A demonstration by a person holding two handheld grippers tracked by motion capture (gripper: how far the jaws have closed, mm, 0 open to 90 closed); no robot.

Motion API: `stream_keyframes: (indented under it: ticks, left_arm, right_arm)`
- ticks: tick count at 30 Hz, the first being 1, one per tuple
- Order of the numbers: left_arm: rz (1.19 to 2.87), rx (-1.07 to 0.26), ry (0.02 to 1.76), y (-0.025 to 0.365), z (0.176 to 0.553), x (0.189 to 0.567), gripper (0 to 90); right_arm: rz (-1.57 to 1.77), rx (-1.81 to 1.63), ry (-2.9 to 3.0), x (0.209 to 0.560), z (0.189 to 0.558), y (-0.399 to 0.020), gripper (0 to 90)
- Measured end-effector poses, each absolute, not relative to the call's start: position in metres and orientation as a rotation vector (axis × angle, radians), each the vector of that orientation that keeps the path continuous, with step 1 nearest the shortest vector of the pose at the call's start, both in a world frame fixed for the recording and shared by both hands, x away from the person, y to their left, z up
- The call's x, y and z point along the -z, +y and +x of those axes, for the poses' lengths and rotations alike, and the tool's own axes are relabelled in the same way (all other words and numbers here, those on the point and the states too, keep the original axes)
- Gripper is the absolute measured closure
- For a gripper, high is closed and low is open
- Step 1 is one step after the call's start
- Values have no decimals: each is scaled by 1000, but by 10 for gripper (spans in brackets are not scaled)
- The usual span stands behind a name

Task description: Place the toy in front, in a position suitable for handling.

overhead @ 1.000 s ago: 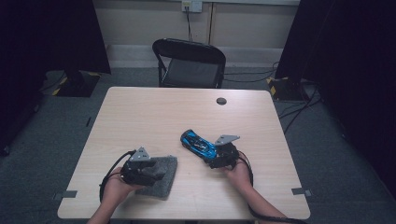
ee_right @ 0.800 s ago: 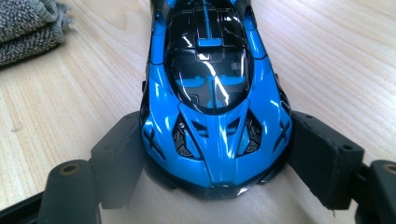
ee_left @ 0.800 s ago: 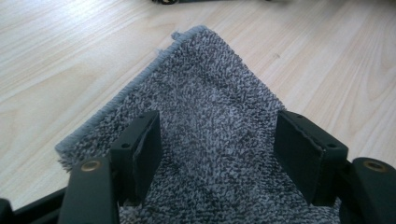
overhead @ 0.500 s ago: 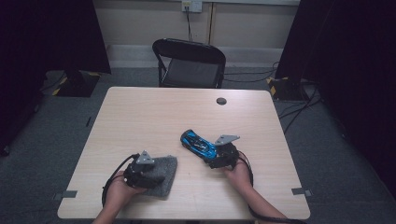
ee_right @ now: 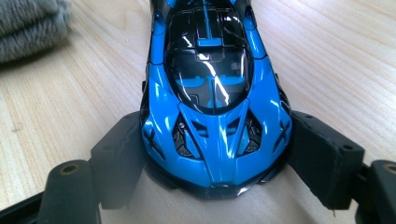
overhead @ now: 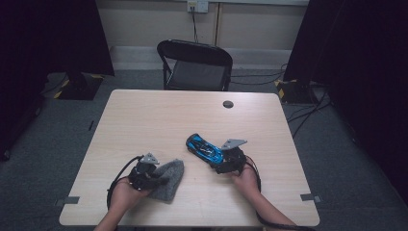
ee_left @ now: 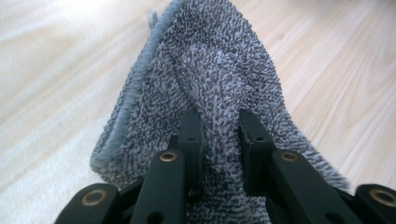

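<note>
On the near part of the pale wooden desk [overhead: 159,115], my left claw [overhead: 161,180] has just been closing and now pinches a fold of the grey terry cloth [ee_left: 210,79] lying flat there. My right claw [overhead: 217,164] grips the glossy blue toy sports car [ee_right: 215,93] by its sides, just right of the cloth.

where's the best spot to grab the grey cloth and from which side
Grip a raised fold near the edge of the cloth, coming in low from the person's side along the table. It lies limp and bunched, so a pinched ridge gives the jaws something to bite, which a flat patch would not. The left gripper has just been closing and pinches such a fold between its pads.
</note>
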State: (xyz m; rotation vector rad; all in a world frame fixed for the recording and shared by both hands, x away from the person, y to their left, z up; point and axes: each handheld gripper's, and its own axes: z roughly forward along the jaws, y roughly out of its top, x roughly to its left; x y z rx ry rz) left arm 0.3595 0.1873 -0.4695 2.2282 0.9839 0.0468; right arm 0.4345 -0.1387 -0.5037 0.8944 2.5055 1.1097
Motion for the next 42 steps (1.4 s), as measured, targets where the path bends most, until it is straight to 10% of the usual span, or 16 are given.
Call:
stream_keyframes:
  ticks: [42]
  left_arm:
    - [2260, -293, 796, 82, 436, 419, 767]
  right_arm:
    - [894, -1110, 2507, 504, 435, -139, 232]
